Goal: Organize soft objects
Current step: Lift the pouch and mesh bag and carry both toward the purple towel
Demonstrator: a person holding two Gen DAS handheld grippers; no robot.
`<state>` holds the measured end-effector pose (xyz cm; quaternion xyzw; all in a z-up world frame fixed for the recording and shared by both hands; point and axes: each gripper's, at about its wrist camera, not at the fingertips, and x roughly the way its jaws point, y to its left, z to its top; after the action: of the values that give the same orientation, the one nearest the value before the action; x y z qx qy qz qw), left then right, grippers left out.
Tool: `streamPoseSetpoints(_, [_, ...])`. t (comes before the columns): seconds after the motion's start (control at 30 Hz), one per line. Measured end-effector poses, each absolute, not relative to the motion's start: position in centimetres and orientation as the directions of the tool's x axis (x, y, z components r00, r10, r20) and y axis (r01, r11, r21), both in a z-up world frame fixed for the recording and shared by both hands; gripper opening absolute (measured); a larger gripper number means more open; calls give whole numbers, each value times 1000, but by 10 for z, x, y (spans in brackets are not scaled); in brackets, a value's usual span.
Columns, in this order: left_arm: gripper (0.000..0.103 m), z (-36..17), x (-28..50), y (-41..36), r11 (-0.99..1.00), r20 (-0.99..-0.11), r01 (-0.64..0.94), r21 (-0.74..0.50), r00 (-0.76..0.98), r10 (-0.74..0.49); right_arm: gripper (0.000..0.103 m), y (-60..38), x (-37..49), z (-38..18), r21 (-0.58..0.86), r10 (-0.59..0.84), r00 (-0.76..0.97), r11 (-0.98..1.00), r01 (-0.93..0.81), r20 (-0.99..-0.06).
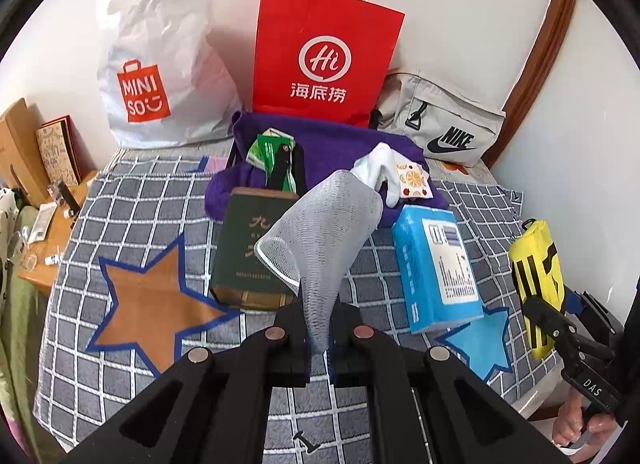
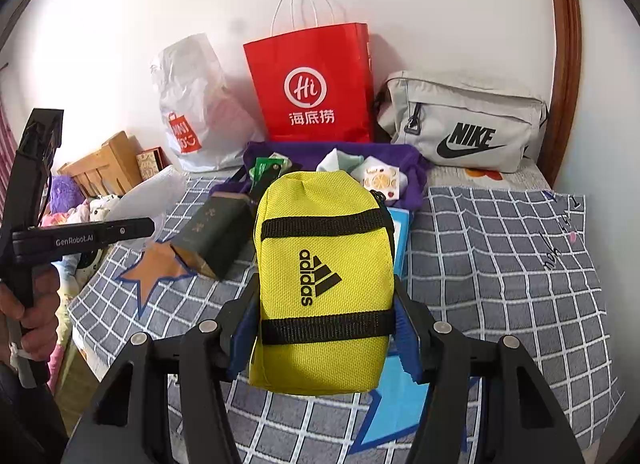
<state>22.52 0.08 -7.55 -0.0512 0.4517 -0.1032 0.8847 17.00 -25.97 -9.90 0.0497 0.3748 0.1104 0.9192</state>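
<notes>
My left gripper (image 1: 318, 338) is shut on a grey mesh cloth (image 1: 320, 232) and holds it up above the bed. My right gripper (image 2: 325, 328) is shut on a yellow Adidas pouch (image 2: 324, 280), held upright above the bed; the pouch also shows at the right edge of the left wrist view (image 1: 538, 272). A purple cloth (image 1: 336, 140) lies further back with a white sock (image 1: 380, 168), a patterned pad (image 1: 414, 180) and green packets (image 1: 272, 152) on it.
A dark green box (image 1: 248, 248) and a blue tissue pack (image 1: 436, 272) lie on the checked bedspread (image 1: 120, 204). A white Miniso bag (image 1: 160, 64), a red paper bag (image 1: 324, 60) and a grey Nike bag (image 1: 444, 120) stand against the wall. A wooden bedside table (image 1: 44, 248) stands at left.
</notes>
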Motion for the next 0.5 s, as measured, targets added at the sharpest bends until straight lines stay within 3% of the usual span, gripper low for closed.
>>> streamPoseSetpoints(0.5, [6, -71, 276, 2, 974, -788, 112, -195, 574, -224, 58, -270, 230, -88, 216, 235, 701, 969, -118, -673])
